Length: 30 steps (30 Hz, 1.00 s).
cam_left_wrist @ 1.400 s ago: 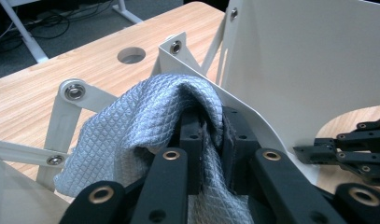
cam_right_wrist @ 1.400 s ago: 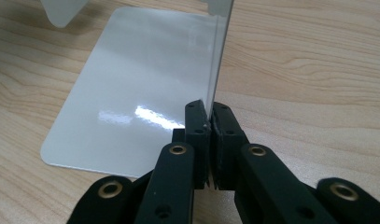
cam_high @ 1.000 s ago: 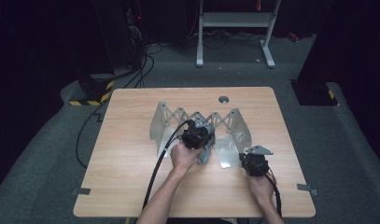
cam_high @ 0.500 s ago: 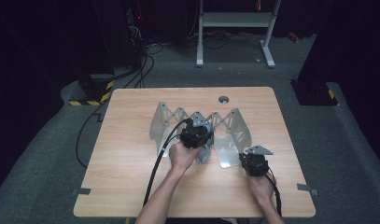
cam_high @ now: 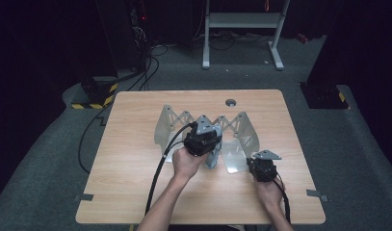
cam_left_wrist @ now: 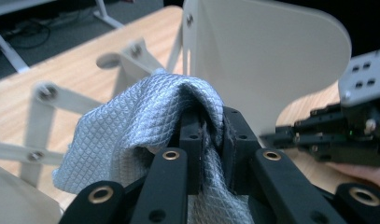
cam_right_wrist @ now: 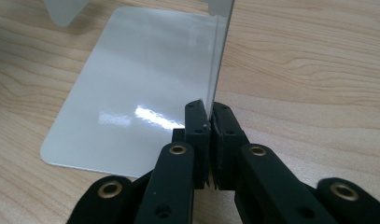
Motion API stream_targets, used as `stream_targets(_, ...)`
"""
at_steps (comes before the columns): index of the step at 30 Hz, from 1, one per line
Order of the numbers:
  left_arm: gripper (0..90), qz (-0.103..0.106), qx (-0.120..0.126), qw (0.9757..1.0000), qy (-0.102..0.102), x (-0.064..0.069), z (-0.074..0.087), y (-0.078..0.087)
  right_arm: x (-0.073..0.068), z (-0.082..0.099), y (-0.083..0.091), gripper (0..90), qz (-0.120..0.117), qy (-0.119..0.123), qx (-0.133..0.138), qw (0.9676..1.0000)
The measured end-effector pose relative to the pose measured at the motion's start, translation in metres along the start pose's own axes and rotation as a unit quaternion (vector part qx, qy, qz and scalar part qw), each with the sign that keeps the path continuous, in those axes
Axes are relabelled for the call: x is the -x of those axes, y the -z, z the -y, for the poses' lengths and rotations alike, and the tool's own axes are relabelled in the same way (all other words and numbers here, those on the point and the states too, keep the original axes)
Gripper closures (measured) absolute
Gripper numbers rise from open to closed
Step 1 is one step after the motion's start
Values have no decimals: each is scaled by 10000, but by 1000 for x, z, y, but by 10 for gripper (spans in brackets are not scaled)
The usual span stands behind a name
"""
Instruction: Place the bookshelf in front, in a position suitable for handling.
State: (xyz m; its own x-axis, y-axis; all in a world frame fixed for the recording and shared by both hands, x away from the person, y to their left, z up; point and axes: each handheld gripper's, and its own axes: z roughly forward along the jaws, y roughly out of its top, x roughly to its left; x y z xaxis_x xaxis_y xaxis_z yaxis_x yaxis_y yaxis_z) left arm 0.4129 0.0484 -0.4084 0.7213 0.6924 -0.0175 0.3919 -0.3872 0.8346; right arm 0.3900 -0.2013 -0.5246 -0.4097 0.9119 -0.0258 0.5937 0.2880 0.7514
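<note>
A light wooden table with a round cable hole near its far edge stands on grey carpet in a dark room; a white metal frame, black equipment and loose cables stand beyond it.

On the table there is one grey folding rack, made of upright plates joined by scissor links, and one grey quilted cloth. There are two hand-held grippers. The rack stands at the table's middle, its long axis running across the table from left to right, with its plates set crosswise to that line.

The left hand-held gripper is clenched on a fold of the cloth, which bunches up between its jaws and drapes down over them. In the high view it hangs above the middle of the rack, with the cloth trailing below it.

The right hand-held gripper is clamped on the thin edge of an upright rack plate, at the rack's right end near the table's front. A flat glossy plate lies on the wood just beside it.
</note>
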Motion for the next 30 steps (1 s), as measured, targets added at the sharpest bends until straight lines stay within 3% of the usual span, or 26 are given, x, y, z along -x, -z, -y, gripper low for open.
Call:
stream_targets(9,801,12,-412,9990,151,-5,19,-25,0,0,0,873,0,-6,0,10000)
stream_targets(20,801,-23,-1031,9939,381,-13,50,-65,0,0,0,873,-2,0,2,10000)
stream_targets(24,801,-16,-1074,9934,394,-13,51,-65,0,0,0,873,-1,0,2,10000)
stream_targets(30,800,16,-785,9965,289,-8,39,-45,0,0,0,873,-7,-2,2,10000)
